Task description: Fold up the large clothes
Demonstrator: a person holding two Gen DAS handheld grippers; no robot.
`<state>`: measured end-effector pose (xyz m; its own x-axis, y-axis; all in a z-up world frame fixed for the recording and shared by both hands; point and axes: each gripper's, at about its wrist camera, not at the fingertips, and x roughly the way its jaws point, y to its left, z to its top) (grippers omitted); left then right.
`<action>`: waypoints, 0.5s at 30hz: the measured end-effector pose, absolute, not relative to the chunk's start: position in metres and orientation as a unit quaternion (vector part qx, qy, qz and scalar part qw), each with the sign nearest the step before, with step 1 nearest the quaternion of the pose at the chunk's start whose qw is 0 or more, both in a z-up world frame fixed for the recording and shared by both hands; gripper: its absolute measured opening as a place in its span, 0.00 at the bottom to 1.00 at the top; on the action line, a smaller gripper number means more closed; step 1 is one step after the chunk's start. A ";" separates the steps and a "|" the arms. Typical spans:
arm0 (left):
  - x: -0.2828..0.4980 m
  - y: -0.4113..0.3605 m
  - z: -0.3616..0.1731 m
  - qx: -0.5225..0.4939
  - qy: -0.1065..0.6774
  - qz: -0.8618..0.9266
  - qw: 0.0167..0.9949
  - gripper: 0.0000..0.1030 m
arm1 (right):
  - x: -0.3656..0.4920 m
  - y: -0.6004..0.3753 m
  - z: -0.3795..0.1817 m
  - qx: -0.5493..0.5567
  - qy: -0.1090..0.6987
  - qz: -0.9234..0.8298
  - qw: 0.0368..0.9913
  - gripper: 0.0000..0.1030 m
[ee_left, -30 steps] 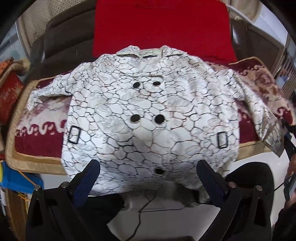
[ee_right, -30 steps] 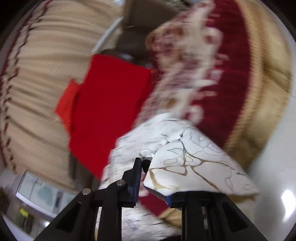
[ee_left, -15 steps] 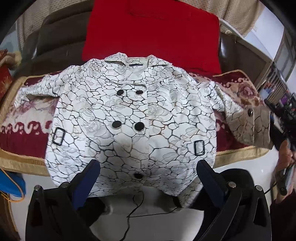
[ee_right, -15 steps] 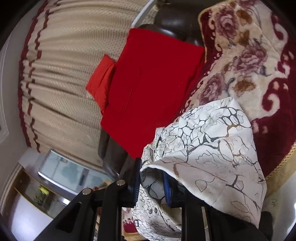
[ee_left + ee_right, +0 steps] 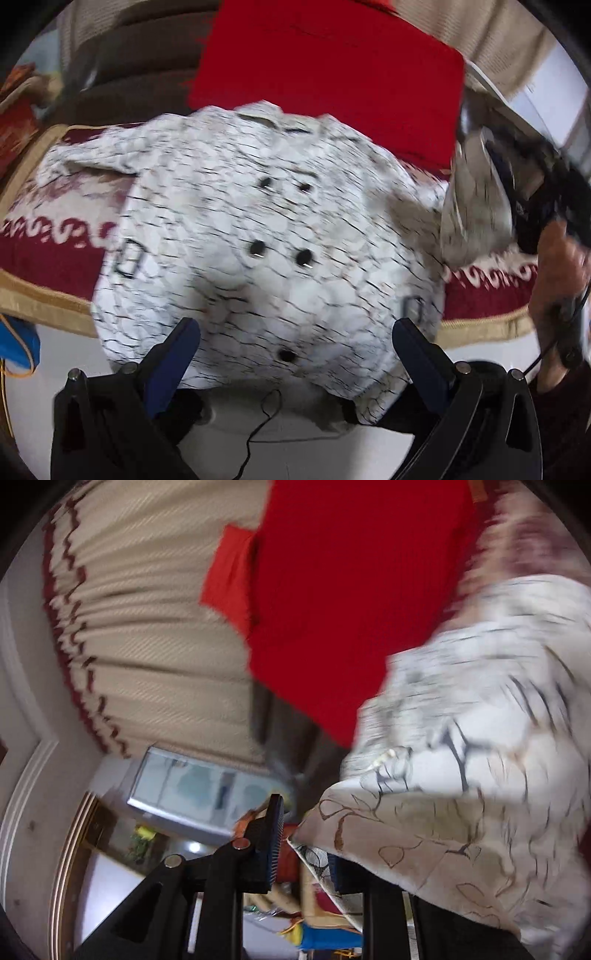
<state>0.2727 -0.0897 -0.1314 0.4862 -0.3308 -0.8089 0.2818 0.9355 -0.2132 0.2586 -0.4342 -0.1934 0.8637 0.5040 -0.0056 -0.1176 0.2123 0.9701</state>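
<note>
one white crackle-print coat [image 5: 258,251] lies front-up on the patterned red blanket [image 5: 48,258], five dark buttons [image 5: 304,257] and two buckles [image 5: 128,257] showing. the left gripper [image 5: 295,350] hovers wide open, empty. the right gripper [image 5: 306,843] pinches the raised sleeve cuff [image 5: 406,834] (blurred). behind, one red cushion [image 5: 332,62].

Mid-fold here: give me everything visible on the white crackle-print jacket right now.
The white crackle-print jacket lies front up on the red patterned blanket, collar toward the red cushion. It looks like smooth woven fabric with dark vein lines, paired black buttons and a buckle tab at each side. Its hem overhangs the blanket's edge. One sleeve is lifted off the blanket, with the right hand-held gripper at its cuff. The left hand-held gripper is open above the hem.
</note>
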 end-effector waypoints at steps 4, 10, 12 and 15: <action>0.281 -0.061 -0.132 -0.038 0.470 -0.146 0.870 1.00 | 0.337 -0.379 -0.158 0.539 0.209 0.268 0.771 0.31; 0.289 -0.031 -0.138 -0.057 0.472 -0.125 0.871 1.00 | 0.380 -0.336 -0.193 0.515 0.351 0.267 0.735 0.83; 0.294 -0.029 -0.143 -0.064 0.480 -0.128 0.865 1.00 | 0.365 -0.341 -0.203 0.508 0.351 0.267 0.740 0.82; 0.301 -0.032 -0.151 -0.082 0.488 -0.144 0.857 1.00 | 0.333 -0.360 -0.206 0.492 0.332 0.296 0.749 0.83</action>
<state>0.3012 -0.0320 -0.1511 0.4816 -0.3271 -0.8131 0.1670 0.9450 -0.2812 0.3326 -0.3595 -0.2065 0.6049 0.7693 -0.2058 -0.1166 0.3412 0.9327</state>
